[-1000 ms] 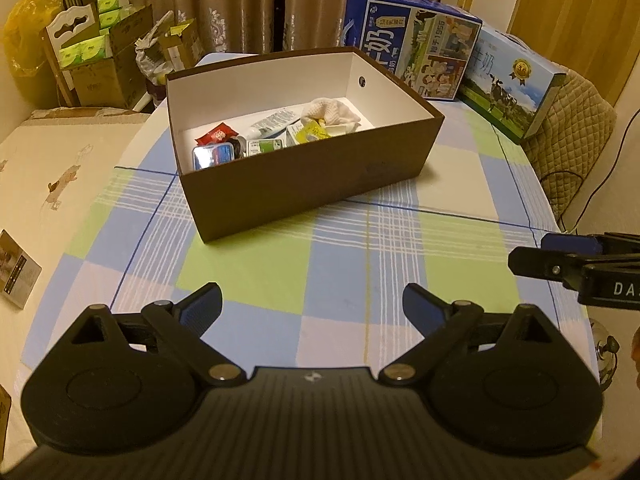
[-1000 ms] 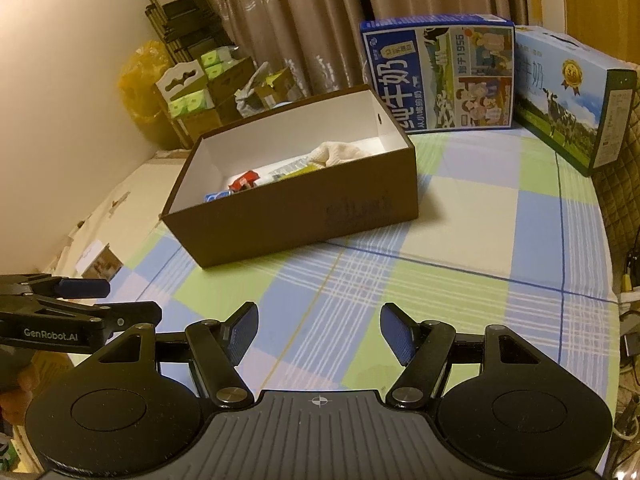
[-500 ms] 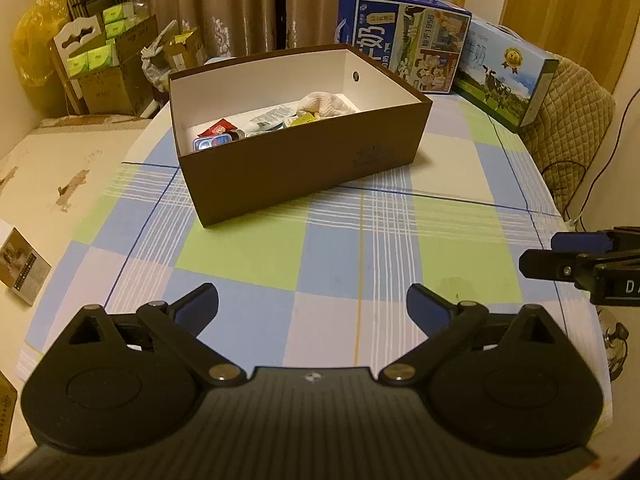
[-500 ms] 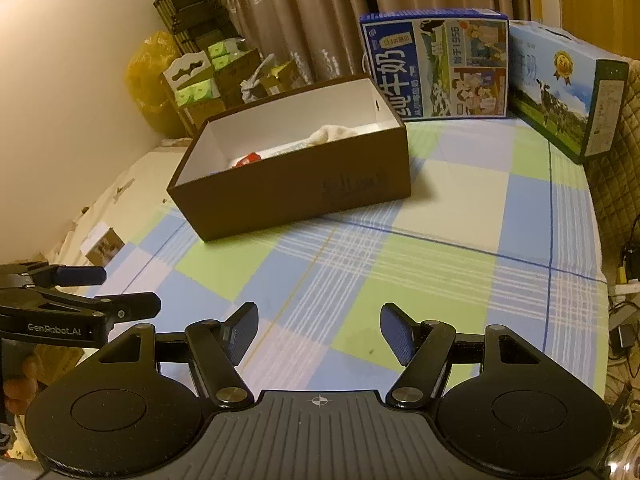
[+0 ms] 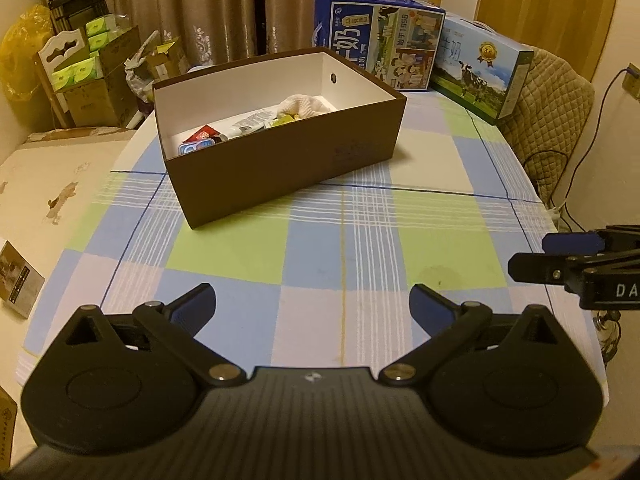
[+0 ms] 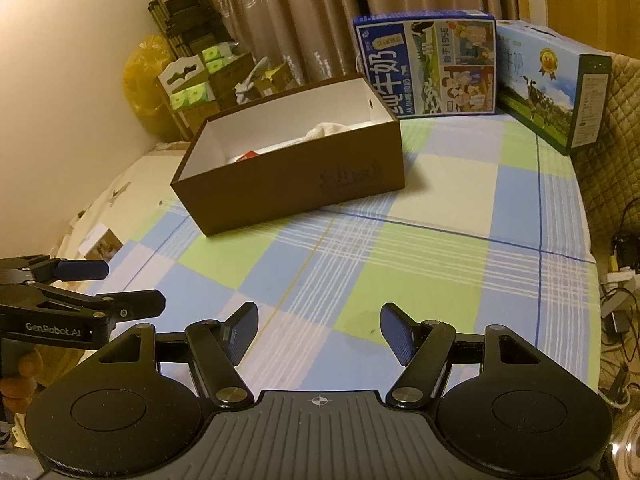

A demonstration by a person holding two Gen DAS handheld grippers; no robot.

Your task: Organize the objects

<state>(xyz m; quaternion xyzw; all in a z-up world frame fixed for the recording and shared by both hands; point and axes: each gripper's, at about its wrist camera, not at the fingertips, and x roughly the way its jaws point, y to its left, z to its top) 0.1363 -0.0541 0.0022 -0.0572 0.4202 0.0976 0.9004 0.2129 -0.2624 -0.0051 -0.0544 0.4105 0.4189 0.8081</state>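
A brown open box (image 5: 288, 160) (image 6: 304, 184) with white inner walls stands on the checked tablecloth (image 5: 320, 248) toward the far side. Inside lie a white cloth (image 5: 300, 105), a tube (image 5: 250, 122), a red packet (image 5: 204, 134) and a small blue-rimmed tin (image 5: 196, 147). My left gripper (image 5: 312, 306) is open and empty, well short of the box over the near part of the table. My right gripper (image 6: 318, 330) is open and empty too, near the front right. Each gripper shows at the edge of the other's view: the right gripper (image 5: 560, 258), the left gripper (image 6: 108, 286).
Two milk cartons (image 5: 380, 46) (image 5: 482, 66) stand behind the box. A padded chair back (image 5: 556, 116) with cables is at the right. Cardboard boxes of green packs (image 5: 86, 76) and a yellow bag (image 5: 20, 52) sit back left. A small box (image 5: 18, 280) lies left of the table.
Both grippers have drawn back from the box, which now looks smaller and farther. Both stay open; nothing on the table has moved.
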